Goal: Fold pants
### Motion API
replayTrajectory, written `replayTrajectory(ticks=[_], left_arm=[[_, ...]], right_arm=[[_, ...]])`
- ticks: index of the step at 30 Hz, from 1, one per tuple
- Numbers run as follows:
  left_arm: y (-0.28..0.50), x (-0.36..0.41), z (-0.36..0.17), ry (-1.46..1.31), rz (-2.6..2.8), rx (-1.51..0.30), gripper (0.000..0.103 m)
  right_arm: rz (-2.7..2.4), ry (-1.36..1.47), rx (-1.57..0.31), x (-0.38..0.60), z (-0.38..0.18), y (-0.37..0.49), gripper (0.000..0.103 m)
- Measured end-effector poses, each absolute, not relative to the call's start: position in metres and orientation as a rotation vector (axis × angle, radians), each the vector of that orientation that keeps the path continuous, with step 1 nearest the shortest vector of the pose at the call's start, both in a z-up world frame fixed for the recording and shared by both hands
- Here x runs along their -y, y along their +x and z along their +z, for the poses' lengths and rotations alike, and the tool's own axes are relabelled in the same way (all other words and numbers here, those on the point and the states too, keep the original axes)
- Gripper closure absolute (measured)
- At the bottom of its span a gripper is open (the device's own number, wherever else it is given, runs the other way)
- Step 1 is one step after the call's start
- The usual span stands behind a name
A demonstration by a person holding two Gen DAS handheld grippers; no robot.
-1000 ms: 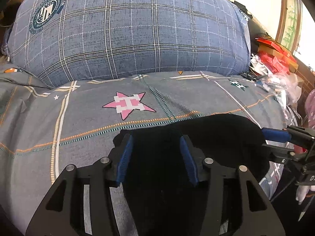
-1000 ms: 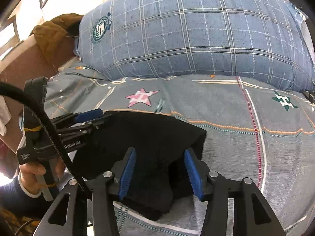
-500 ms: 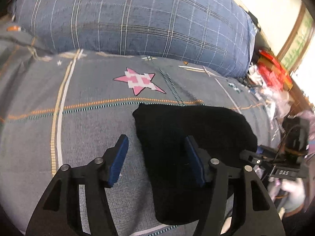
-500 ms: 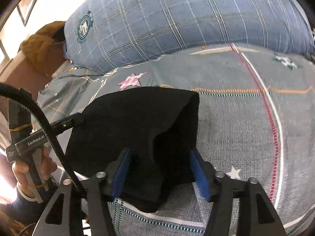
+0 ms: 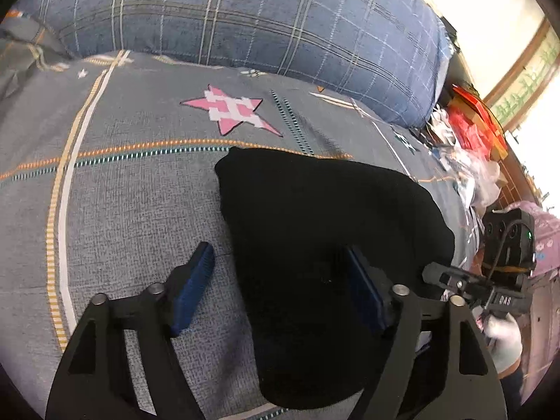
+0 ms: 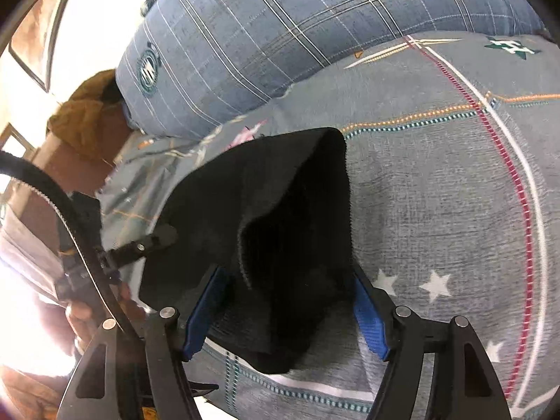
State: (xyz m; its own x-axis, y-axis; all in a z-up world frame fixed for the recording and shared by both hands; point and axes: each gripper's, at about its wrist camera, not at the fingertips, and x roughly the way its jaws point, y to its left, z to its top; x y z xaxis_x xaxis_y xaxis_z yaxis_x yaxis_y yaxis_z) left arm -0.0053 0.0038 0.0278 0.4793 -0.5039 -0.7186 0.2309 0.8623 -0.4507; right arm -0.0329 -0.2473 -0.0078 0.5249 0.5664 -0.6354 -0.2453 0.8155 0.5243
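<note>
Folded black pants lie on bedspread, near plaid pillow. Left gripper & right gripper both spread wide, pads straddling the pants' near edge.

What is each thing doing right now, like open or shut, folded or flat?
black pants: folded into a compact bundle, lying on the bed.
left hand-held gripper: open, one finger on the sheet, the other over the pants.
right hand-held gripper: open, fingers either side of the bundle's near end.
bedsheet: spread flat under the pants.
plaid pillow: plump, resting at the bed's far end.
</note>
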Motion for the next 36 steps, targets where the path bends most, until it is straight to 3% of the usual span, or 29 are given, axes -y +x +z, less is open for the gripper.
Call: replayTrajectory(ticks=[6,10,12,14,16,19,31,36], left_arm=[[-0.006,-0.001,0.026,-0.300,-0.463,-0.952,0.023],[-0.009,0.004,0.025,-0.277,-0.455,-0.916,0.021],[-0.010,0.005,0.024,-0.265,-0.461,-0.904,0.021],[-0.010,0.006,0.025,-0.271,-0.478,-0.913,0.022],[-0.011,0.006,0.031,-0.269,-0.479,-0.901,0.035],[-0.014,0.002,0.044,-0.272,-0.470,-0.869,0.047],[0.019,-0.044,0.123,-0.244,-0.438,-0.736,0.048],[0.051,-0.068,0.109,-0.302,-0.378,-0.746,0.048]], right_arm=[[0.514,0.342,-0.903,0.230,-0.004,-0.034,0.031],[0.553,0.363,-0.887,0.222,-0.008,-0.027,0.020],[0.555,0.362,-0.870,0.223,-0.009,-0.025,0.020],[0.554,0.349,-0.850,0.222,-0.009,-0.029,0.026],[0.542,0.314,-0.837,0.215,-0.007,-0.031,0.036],[0.564,0.282,-0.829,0.207,0.001,-0.033,0.042],[0.641,0.116,-0.688,0.159,0.085,0.007,0.044],[0.660,0.102,-0.678,0.138,0.092,0.032,0.044]])
